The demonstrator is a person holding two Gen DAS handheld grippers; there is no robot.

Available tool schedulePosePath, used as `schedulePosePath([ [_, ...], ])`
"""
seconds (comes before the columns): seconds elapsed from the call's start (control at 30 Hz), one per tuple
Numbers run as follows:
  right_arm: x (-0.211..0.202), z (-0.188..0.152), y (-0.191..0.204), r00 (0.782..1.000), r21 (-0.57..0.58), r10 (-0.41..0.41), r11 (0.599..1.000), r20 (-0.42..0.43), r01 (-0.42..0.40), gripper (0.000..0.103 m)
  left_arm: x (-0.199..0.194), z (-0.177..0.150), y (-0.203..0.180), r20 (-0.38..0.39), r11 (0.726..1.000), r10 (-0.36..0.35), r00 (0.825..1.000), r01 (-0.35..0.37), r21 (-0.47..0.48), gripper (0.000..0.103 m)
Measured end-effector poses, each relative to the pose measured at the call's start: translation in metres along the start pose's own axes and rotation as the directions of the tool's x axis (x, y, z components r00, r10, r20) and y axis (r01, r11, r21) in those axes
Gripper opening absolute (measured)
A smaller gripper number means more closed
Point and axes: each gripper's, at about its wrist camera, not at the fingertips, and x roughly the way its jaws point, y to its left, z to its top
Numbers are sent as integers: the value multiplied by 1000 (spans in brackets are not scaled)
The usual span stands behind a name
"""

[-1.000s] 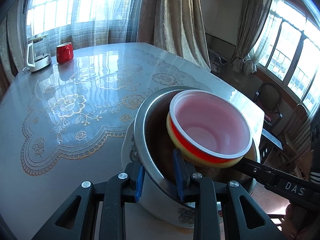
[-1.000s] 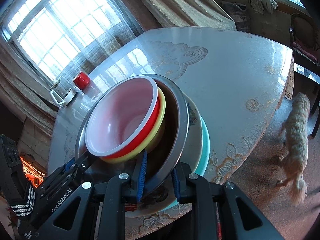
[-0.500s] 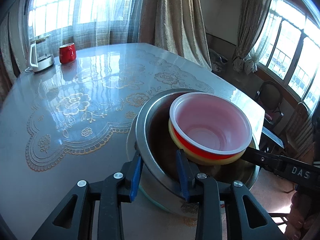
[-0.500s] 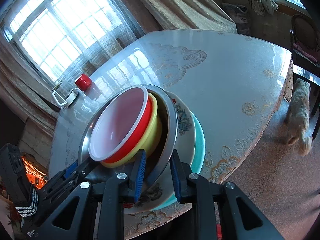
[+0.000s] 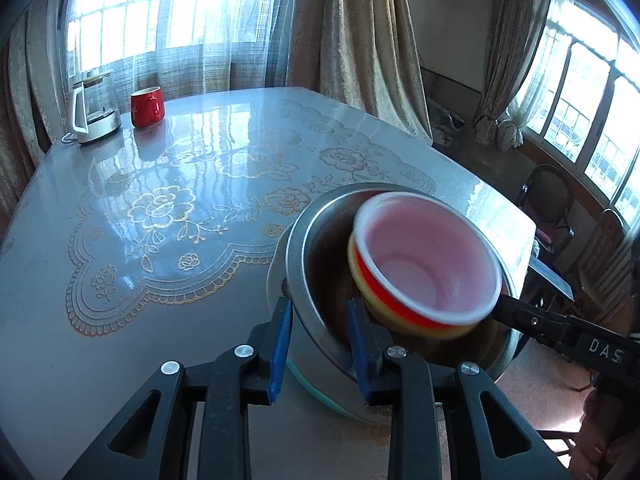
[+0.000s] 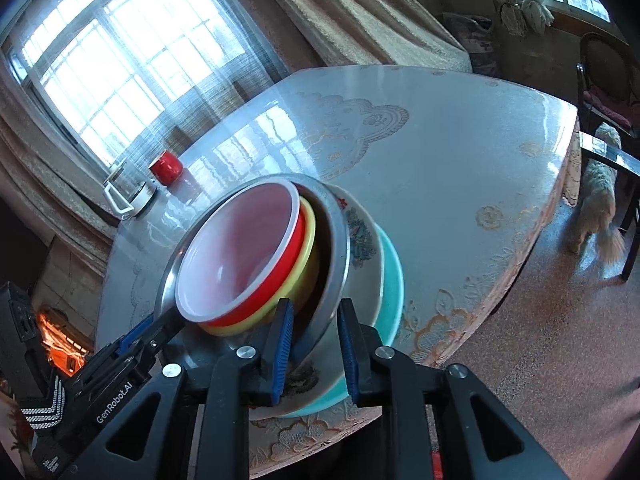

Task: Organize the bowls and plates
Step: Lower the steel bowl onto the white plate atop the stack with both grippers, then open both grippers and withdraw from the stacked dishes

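Two grips on one pile, so move both as one. Left gripper (image 5: 319, 320): jaws closing over the near rim of the steel bowl (image 5: 304, 256), one pad inside the wall, the other outside, against the plates beneath. Right gripper (image 6: 315, 320): jaws narrow, pinching the opposite rim of the same bowl together with the flowered plate (image 6: 362, 240); teal plate (image 6: 394, 280) at the outer pad, inside the pinch or not, impossible to tell. Red bowl (image 5: 380, 288) nested in the yellow bowl (image 6: 308, 224), both loose in the steel one, just ahead of the jaws and leaning. Complete the left squeeze before any lift. Keep the pile level, otherwise probable sliding of the inner bowls. Carry forward over the worktop (image 5: 160, 280), away from its edge, and set down flat before releasing.
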Motion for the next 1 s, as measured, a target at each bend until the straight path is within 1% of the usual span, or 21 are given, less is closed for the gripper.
schedulePosePath([
  [0.07, -2, 0, -3, 1000, 12, 2, 1000, 4, -2, 26, -4, 1, -1, 13, 1000, 4, 1000, -4, 0, 36],
  [0.2, 1, 0, 1, 1000, -16, 0, 1000, 2, 0, 22, -8, 2, -2, 26, 1000, 11, 1000, -12, 12, 37],
  [0.27, 3, -1, 3, 1000, -18, 1, 1000, -4, -1, 22, -10, 1, -1, 26, 1000, 10, 1000, -10, 12, 45],
  [0.3, 3, -1, 4, 1000, -14, 6, 1000, -7, -6, 23, -12, 1, 0, 31, 1000, 11, 999, -12, 9, 46],
  [0.37, 2, -2, 5, 1000, -11, 6, 1000, -2, -6, 26, -16, 0, 1, 38, 1000, 23, 999, -23, 9, 50],
  [0.47, -4, -2, 10, 999, -36, -22, 999, 33, 24, 30, -20, -2, 4, 44, 999, 36, 998, -36, 8, 52],
  [0.53, -6, -3, 12, 999, -47, -27, 998, 43, 29, 31, -21, -2, 5, 42, 999, 43, 998, -44, 6, 52],
  [0.63, -5, -4, 12, 999, -41, -21, 999, 34, 23, 32, -22, -5, 8, 34, 999, 48, 998, -48, 1, 53],
  [0.73, -6, -6, 13, 999, -41, -19, 999, 38, 21, 32, -25, -8, 10, 32, 999, 53, 998, -53, 1, 57],
  [0.8, -8, -8, 16, 999, -50, -22, 998, 47, 24, 33, -27, -10, 11, 33, 998, 56, 998, -56, 1, 58],
  [1.0, -19, -21, 22, 995, -98, -17, 995, 97, 27, 36, -40, -19, 16, 52, 998, 69, 996, -69, 6, 71],
])
